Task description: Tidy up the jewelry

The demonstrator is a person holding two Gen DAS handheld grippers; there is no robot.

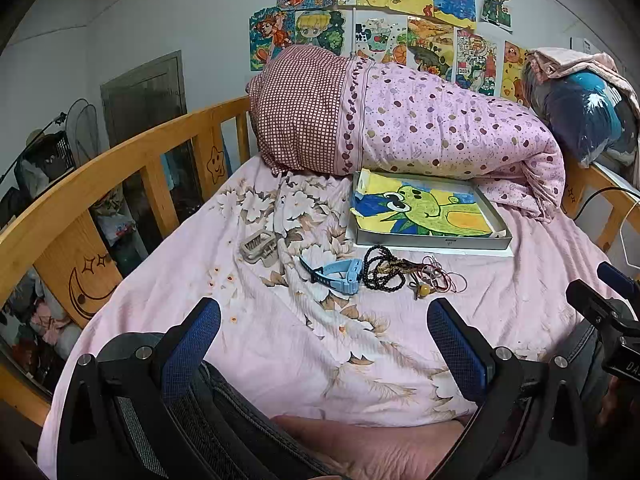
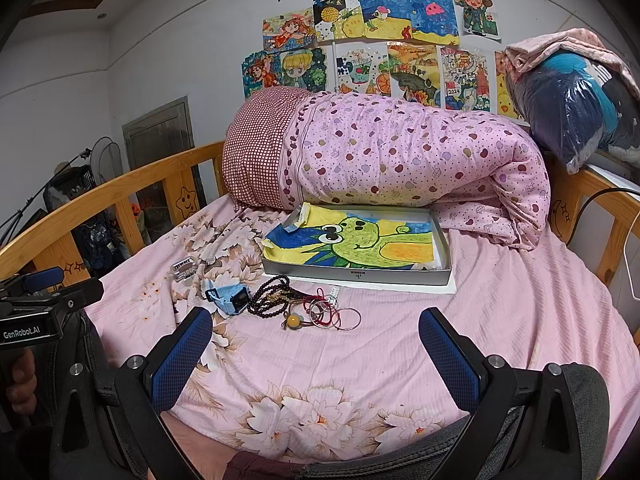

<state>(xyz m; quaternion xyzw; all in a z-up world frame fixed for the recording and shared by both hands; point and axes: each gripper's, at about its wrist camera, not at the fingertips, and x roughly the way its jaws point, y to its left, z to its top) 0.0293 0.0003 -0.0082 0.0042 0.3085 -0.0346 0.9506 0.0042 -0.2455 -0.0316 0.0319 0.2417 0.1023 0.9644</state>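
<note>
On the pink floral bedsheet lie a beige hair claw clip, a light blue watch, a dark bead necklace and tangled red string bracelets with an amber bead. Behind them sits a shallow grey box lid holding a dinosaur drawing. My left gripper is open and empty, just short of the watch. My right gripper is open and empty, just short of the bracelets.
A rolled pink quilt lies behind the box. Wooden bed rails run along the left and right sides. A bagged bundle sits at the right corner. A cable hangs over the right rail.
</note>
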